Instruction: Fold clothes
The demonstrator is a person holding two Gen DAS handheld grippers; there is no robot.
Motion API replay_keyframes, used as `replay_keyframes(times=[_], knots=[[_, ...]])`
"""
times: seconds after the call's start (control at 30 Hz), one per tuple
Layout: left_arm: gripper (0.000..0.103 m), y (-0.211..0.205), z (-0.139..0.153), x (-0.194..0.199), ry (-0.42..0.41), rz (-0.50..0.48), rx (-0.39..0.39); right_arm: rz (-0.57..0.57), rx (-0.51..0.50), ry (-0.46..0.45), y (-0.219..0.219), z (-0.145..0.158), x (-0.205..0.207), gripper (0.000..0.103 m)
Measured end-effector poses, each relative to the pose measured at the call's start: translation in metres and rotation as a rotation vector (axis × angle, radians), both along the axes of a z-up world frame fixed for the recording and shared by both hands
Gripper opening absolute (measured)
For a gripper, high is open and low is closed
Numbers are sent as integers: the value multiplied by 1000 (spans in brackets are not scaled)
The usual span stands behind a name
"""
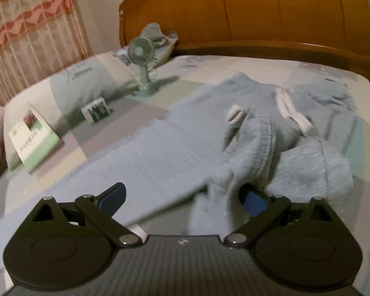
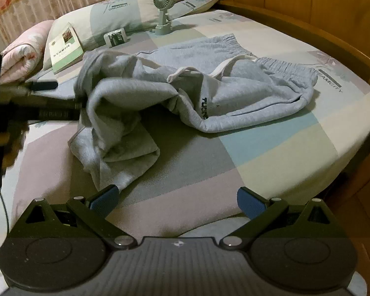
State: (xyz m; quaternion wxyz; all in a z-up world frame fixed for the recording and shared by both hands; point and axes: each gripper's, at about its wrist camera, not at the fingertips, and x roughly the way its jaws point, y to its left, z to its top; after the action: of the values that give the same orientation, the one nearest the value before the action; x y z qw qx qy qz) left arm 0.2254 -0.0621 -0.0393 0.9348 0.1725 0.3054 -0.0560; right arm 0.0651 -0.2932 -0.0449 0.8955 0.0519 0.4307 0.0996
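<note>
Light grey-blue sweatpants [image 2: 209, 93] lie crumpled on the bed, waistband with white drawstring toward the headboard, one leg bunched at the front left. In the left wrist view the pants [image 1: 160, 148] spread ahead, a fold of leg fabric draping over the right finger. My left gripper [image 1: 185, 197] is open, low over the pants; it also shows in the right wrist view [image 2: 37, 93] at the left, against the bunched leg. My right gripper [image 2: 177, 197] is open and empty, above the bedsheet just in front of the leg end.
A patchwork bedsheet [image 2: 271, 153] covers the bed with a wooden headboard [image 1: 259, 12]. A small desk fan [image 2: 163, 7], a book [image 2: 64, 46], a small box [image 2: 116, 37], pillows [image 2: 111, 14] and a rolled pink quilt [image 2: 22, 49] sit at the far left. The bed's edge curves at the right.
</note>
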Motion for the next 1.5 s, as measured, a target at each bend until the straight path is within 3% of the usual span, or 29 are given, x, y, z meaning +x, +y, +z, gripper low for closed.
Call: replay_keyframes(times=[0.13,0.4,0.57,0.83,1.0,1.23,1.37,1.5], knots=[[98,10,7,34,-16,14,22,-3,-4,9,-1,-1,5,103],[98,10,-5,98,45,-27,28,-37,-9,41,-5,-7,18,103],[98,-3,-15,112,100,-71,-16,-42,-10,47,-2,-6,23,103],[98,13,-6,60,67,-90,-12,-15,-6,42,6,-4,23,103],[98,21,-13,9,106,-91,-1,5,5,47,10,-7,22,103],[98,-8,-31,-52,187,-241,7,17,9,40,12,-6,15,103],[98,-29,-43,-61,221,-327,-15,8,14,27,8,-3,7,103],[98,-40,-55,-56,261,-297,-6,-3,19,13,3,0,-1,103]])
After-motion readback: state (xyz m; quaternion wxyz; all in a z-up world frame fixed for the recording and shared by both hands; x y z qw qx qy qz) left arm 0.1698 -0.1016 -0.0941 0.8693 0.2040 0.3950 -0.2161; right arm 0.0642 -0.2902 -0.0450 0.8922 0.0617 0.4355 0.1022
